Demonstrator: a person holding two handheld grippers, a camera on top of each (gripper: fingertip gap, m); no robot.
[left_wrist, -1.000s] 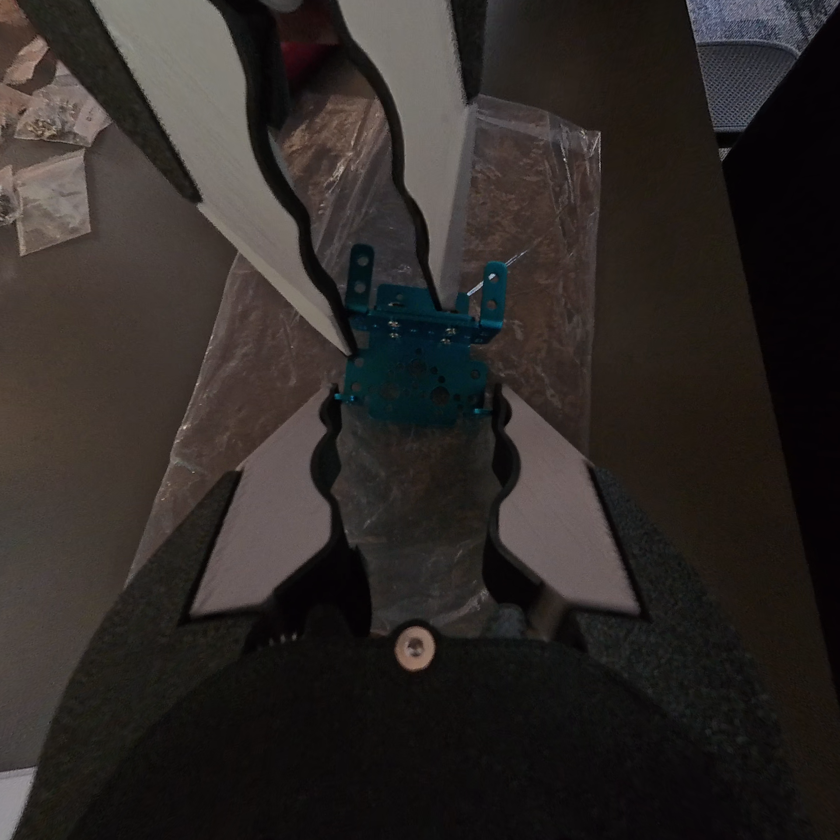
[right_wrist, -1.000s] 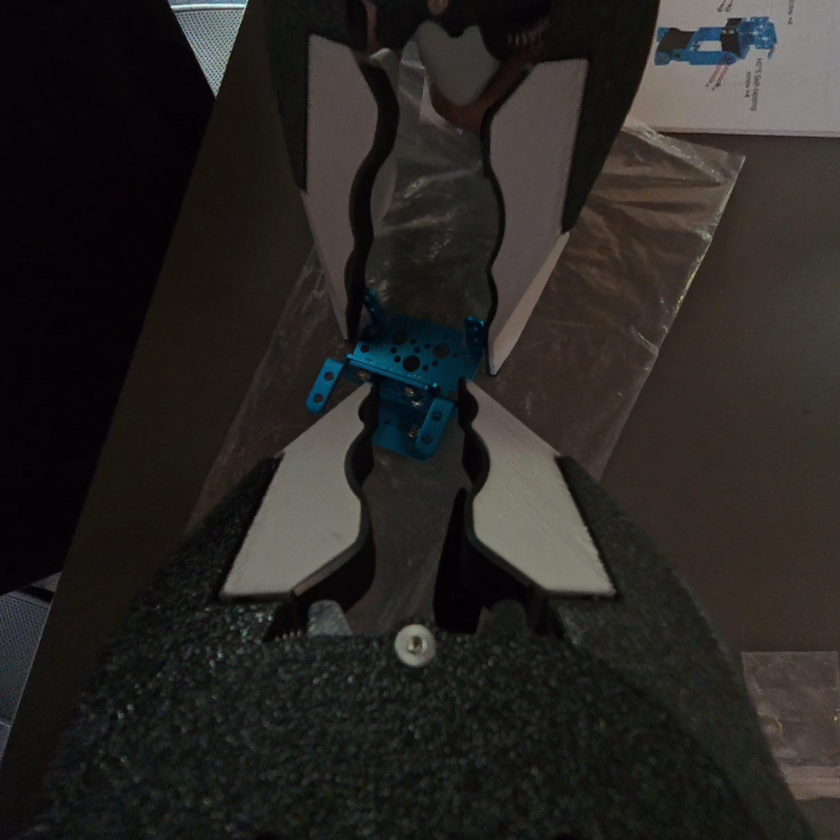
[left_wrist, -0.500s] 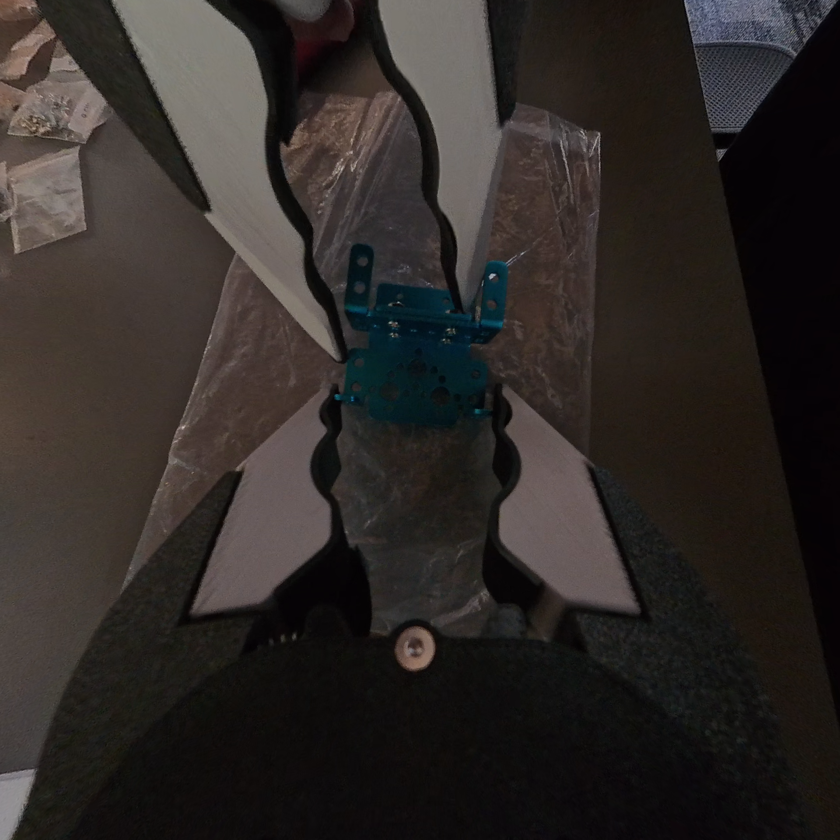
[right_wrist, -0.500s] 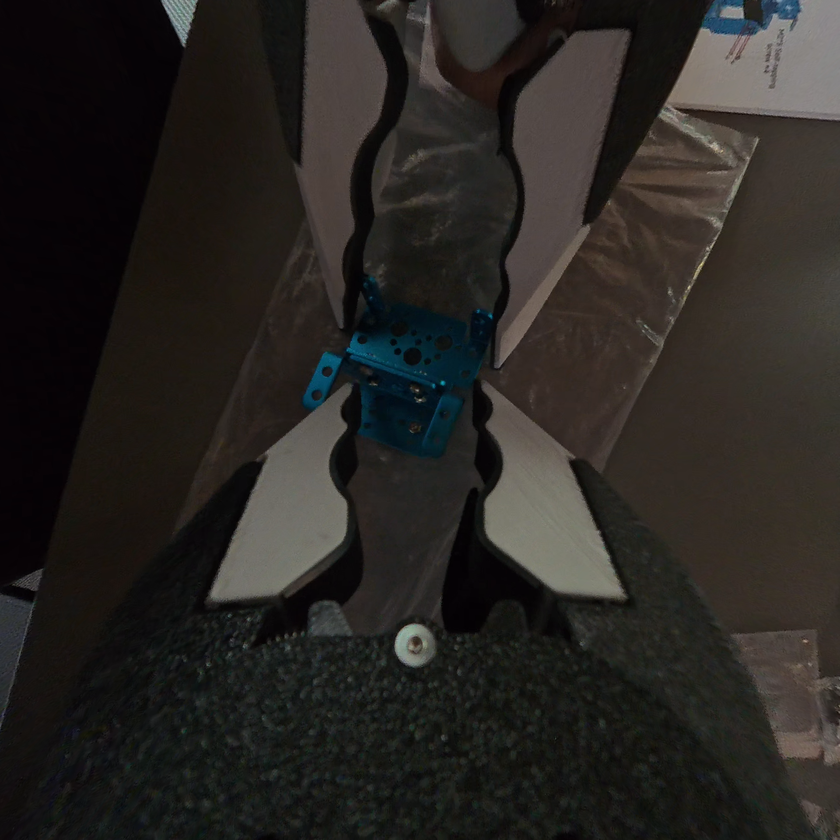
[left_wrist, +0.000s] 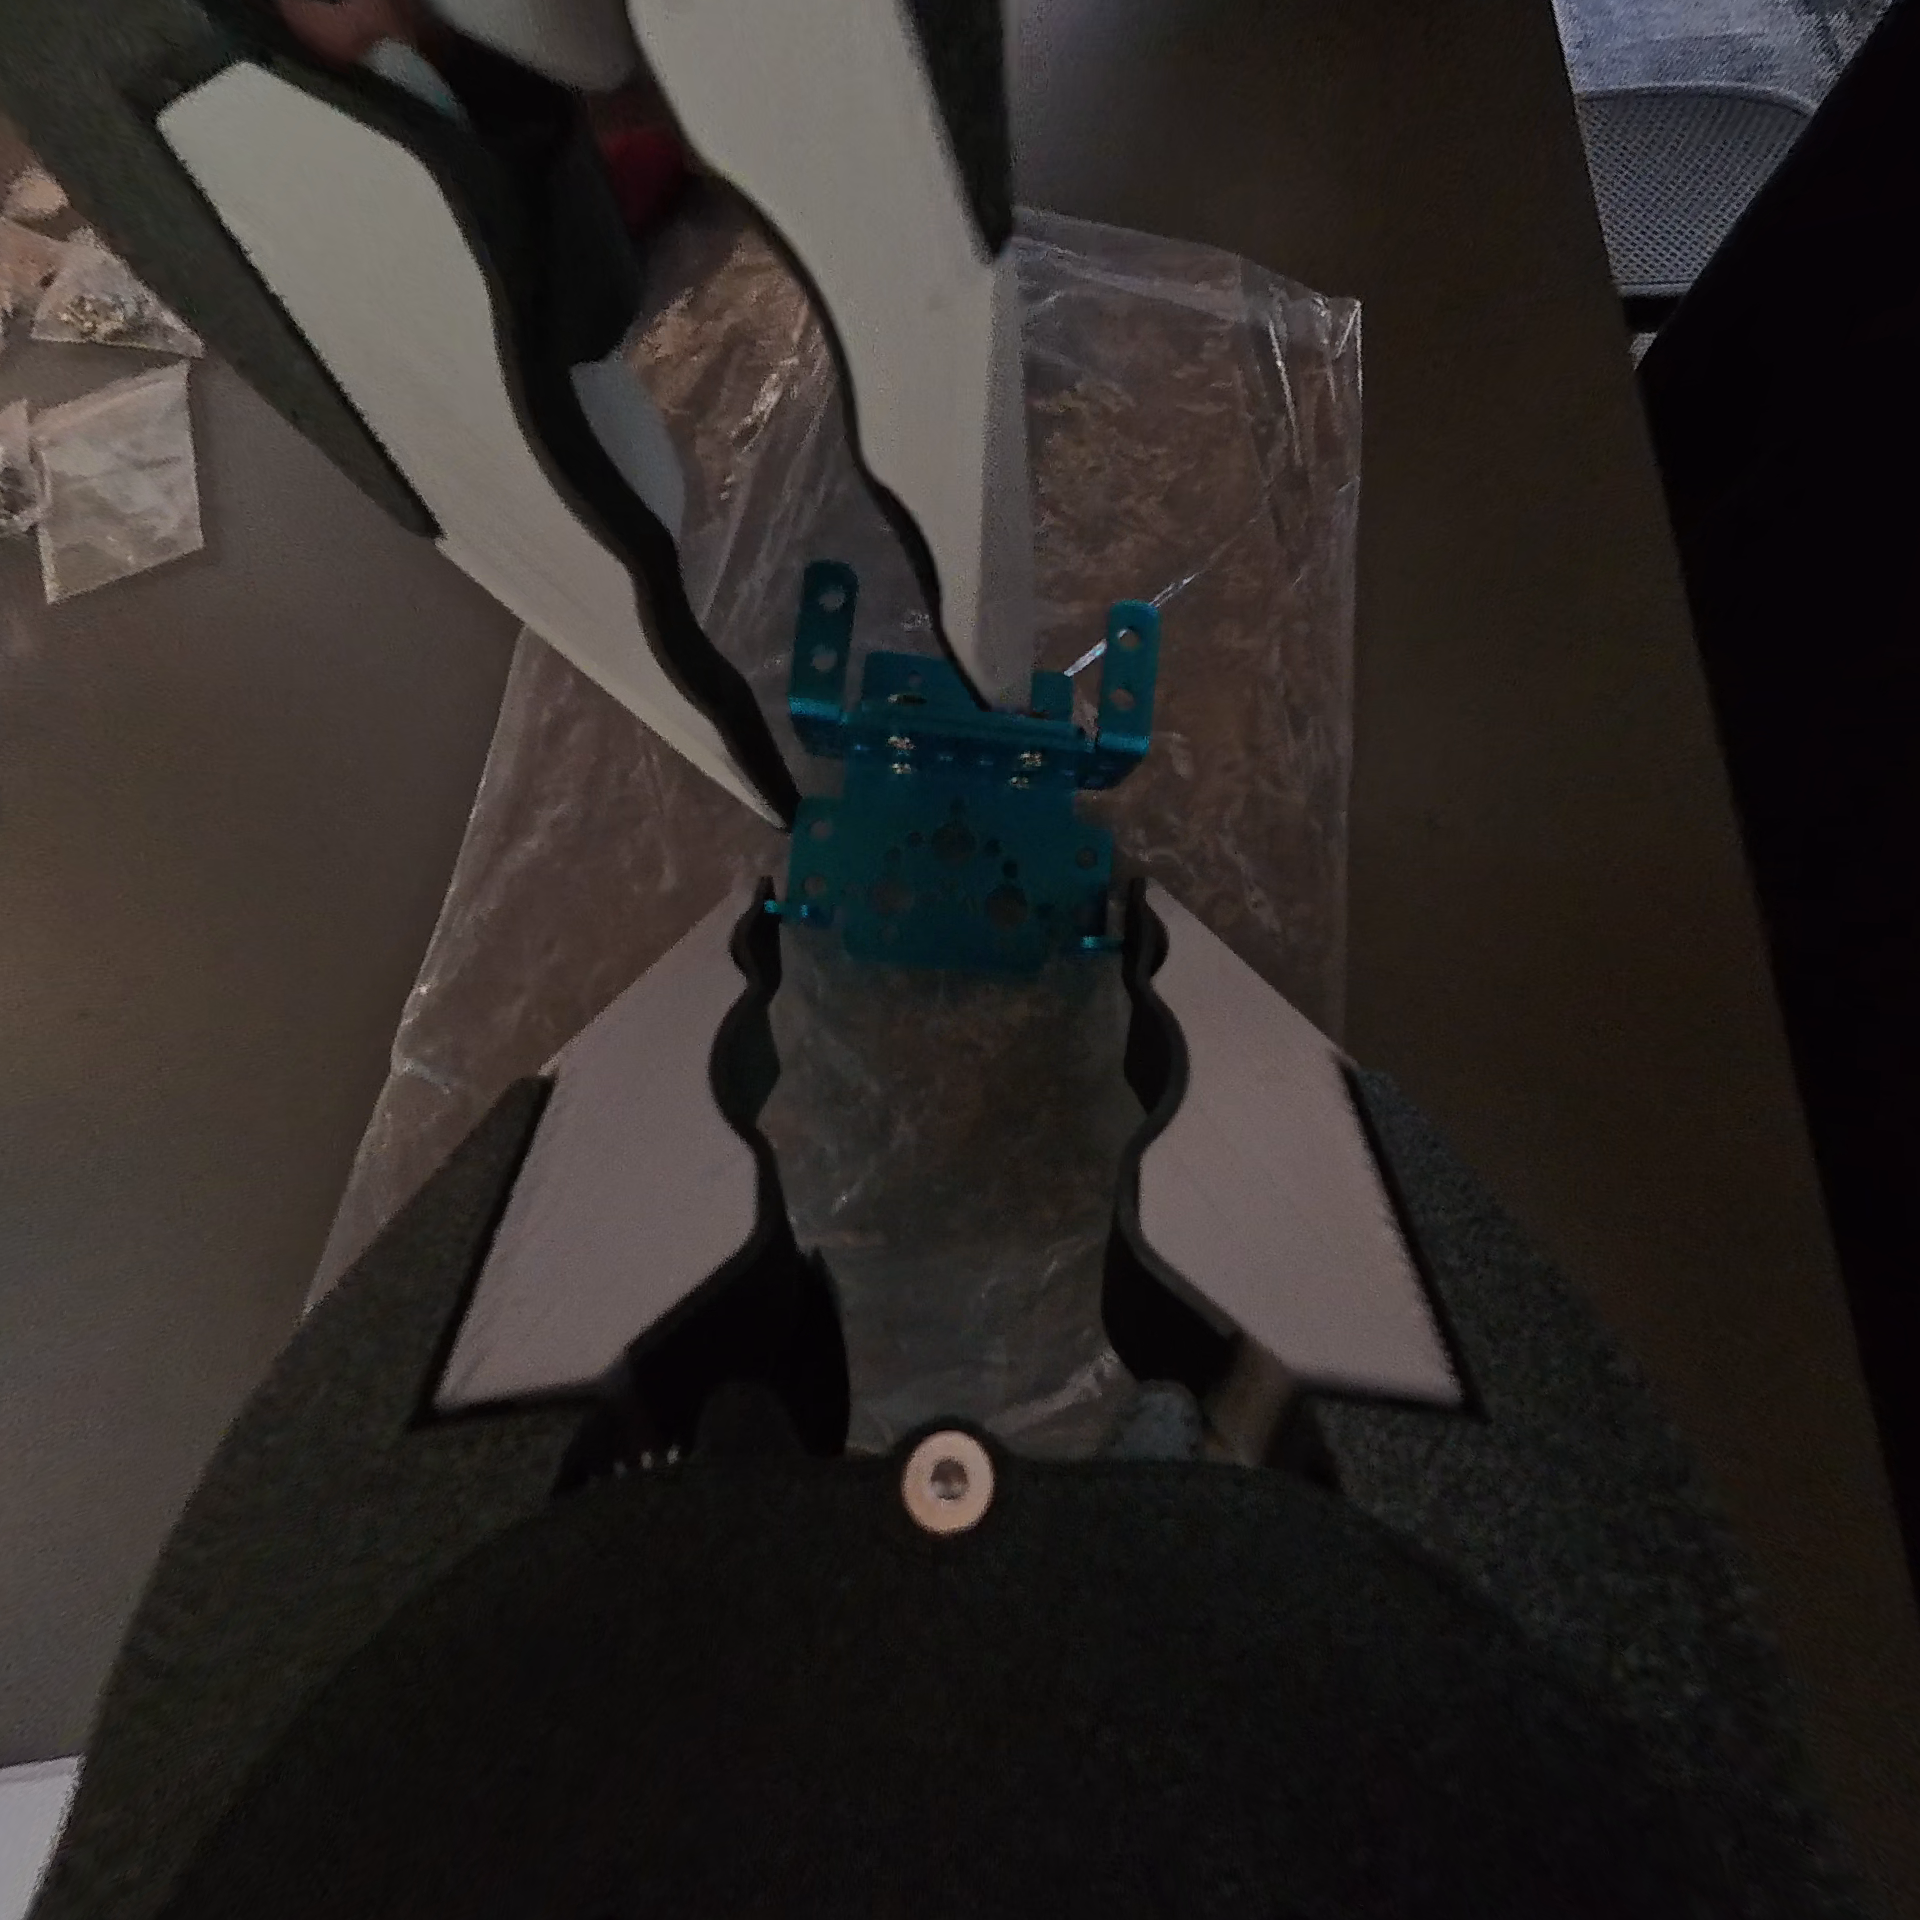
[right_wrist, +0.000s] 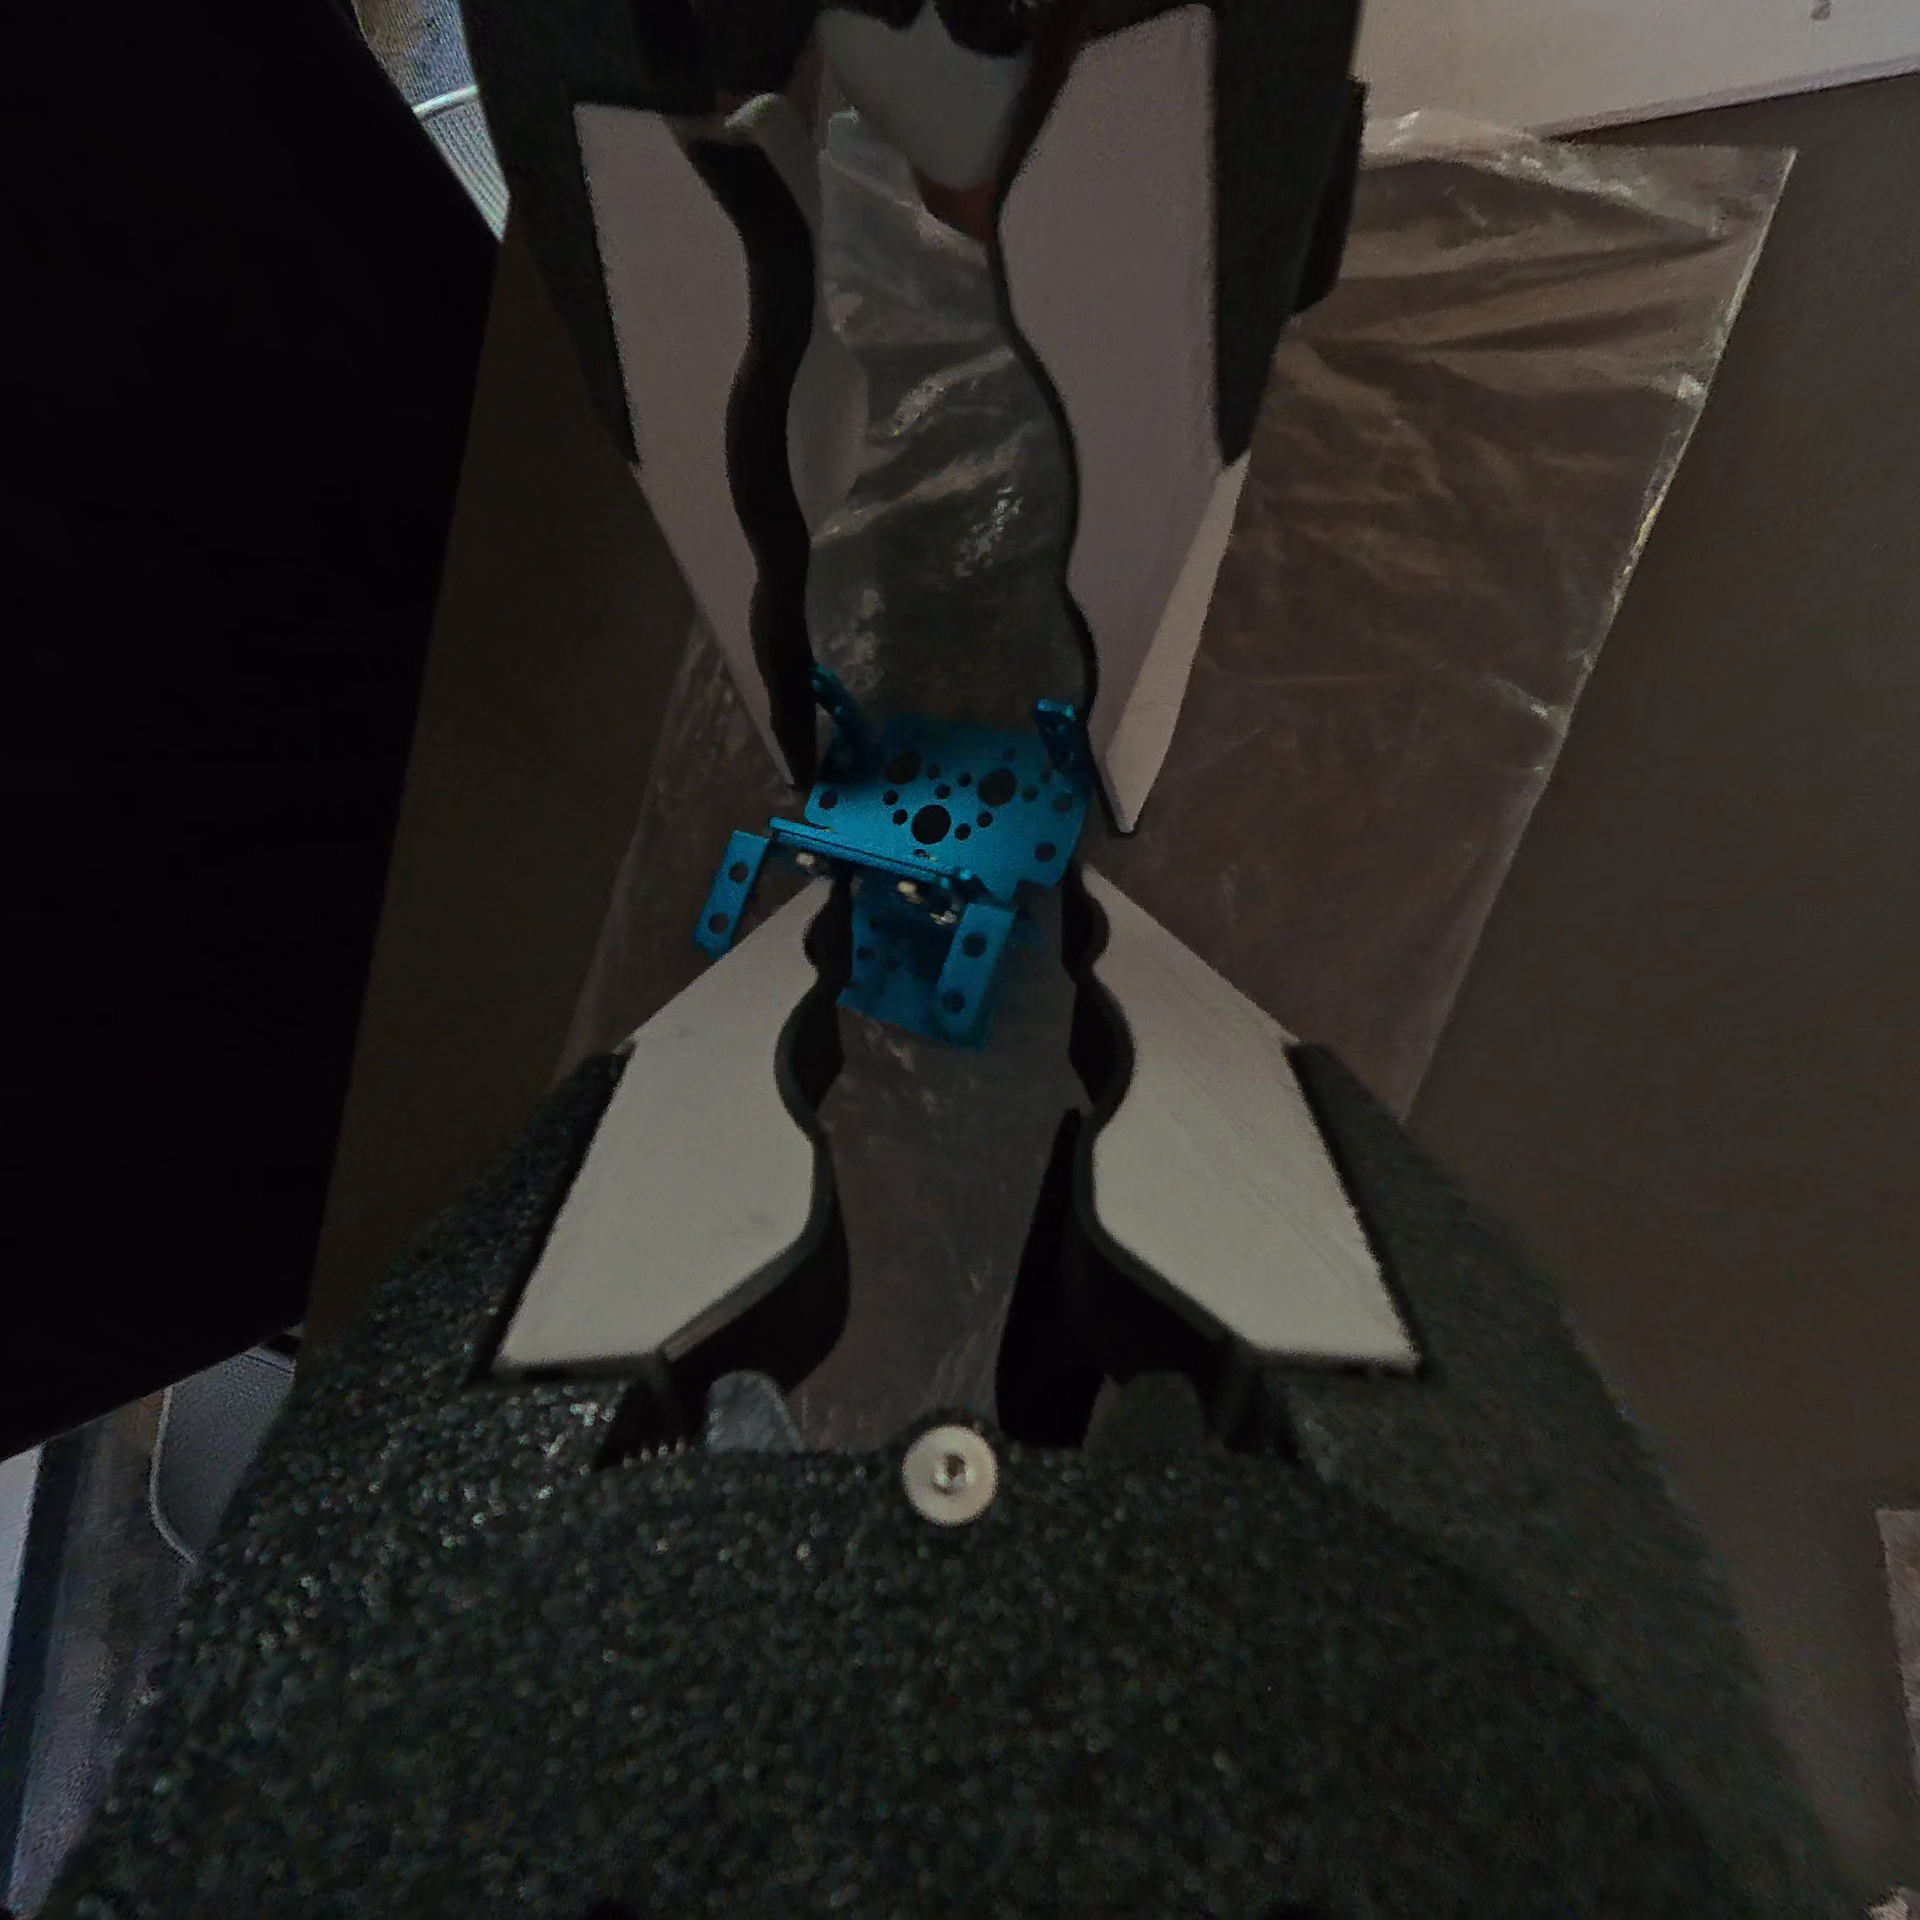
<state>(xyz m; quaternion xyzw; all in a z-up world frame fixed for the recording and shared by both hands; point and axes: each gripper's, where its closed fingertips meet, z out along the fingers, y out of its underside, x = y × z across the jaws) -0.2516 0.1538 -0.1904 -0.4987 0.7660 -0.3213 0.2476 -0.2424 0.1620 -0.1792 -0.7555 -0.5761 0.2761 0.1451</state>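
Note:
A blue metal bracket (left_wrist: 935, 862) with several round holes and upright tabs hangs above a clear plastic bag (left_wrist: 1195, 520) on a dark table. My left gripper (left_wrist: 951, 914) is shut on the near edge of its flat plate. My right gripper (right_wrist: 951, 894) faces it and is closed on the tabbed end of the same bracket (right_wrist: 935, 810). One tab sticks out past its left finger. In the left wrist view the right gripper (left_wrist: 883, 764) reaches in from the top. In the right wrist view the left gripper (right_wrist: 956, 795) does the same.
Small clear bags of hardware (left_wrist: 104, 499) lie on the table at the far left. A white printed sheet (right_wrist: 1610, 42) lies beyond the plastic bag (right_wrist: 1455, 520). A mesh chair (left_wrist: 1714, 156) stands past the table edge at the upper right. Left and right tips are no more than a few centimetres apart.
My right gripper's fingers spread wider half a second ago and have narrowed again on the bracket. It has shifted slightly. My left gripper and the bracket have stayed put.

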